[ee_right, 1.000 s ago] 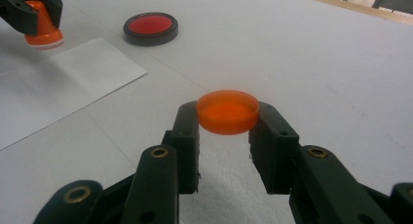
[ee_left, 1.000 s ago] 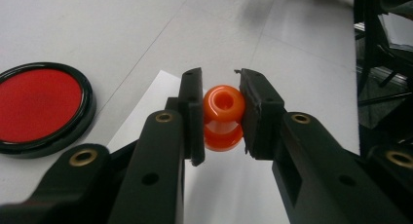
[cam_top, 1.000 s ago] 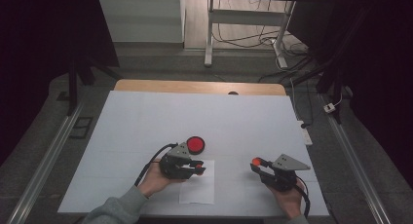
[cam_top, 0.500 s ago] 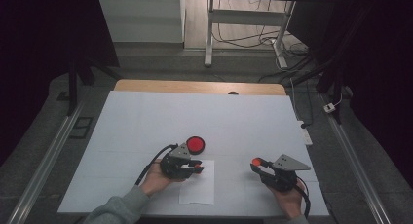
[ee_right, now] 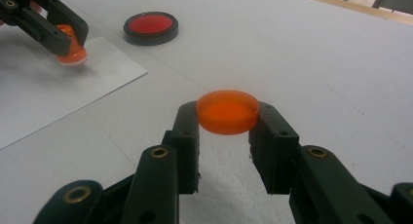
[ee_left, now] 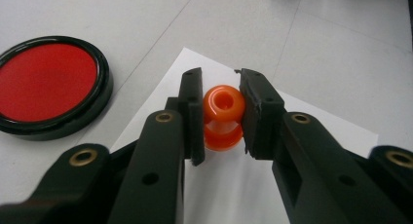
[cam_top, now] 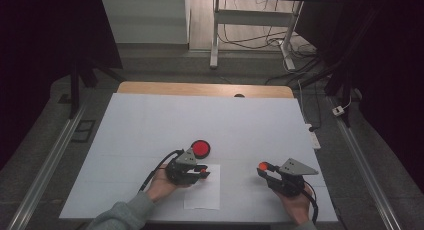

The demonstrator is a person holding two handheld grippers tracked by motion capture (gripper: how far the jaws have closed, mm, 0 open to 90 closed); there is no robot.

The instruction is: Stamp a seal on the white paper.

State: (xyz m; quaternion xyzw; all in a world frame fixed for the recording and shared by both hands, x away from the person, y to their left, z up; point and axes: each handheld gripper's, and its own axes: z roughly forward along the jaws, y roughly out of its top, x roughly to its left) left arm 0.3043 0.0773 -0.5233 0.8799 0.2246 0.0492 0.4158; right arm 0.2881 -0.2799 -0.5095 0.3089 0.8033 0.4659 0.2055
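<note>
Barely any change since a second ago: left tongs (ee_left: pixel 222 118) stay clamped on orange stamp (ee_left: pixel 223 118) over paper sheet (cam_top: pixel 202 192), red ink pad (cam_top: pixel 200 149) at 12 o'clock; right tongs (ee_right: pixel 227 118) stay clamped on orange cap (ee_right: pixel 227 112) (held aloft above worktop (cam_top: pixel 150 125)). Stamping likely pending.

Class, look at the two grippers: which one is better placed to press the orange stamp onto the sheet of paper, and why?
Left. The left gripper is shut on the orange stamp, right above the paper. The right gripper holds only the orange cap, off the paper.
</note>
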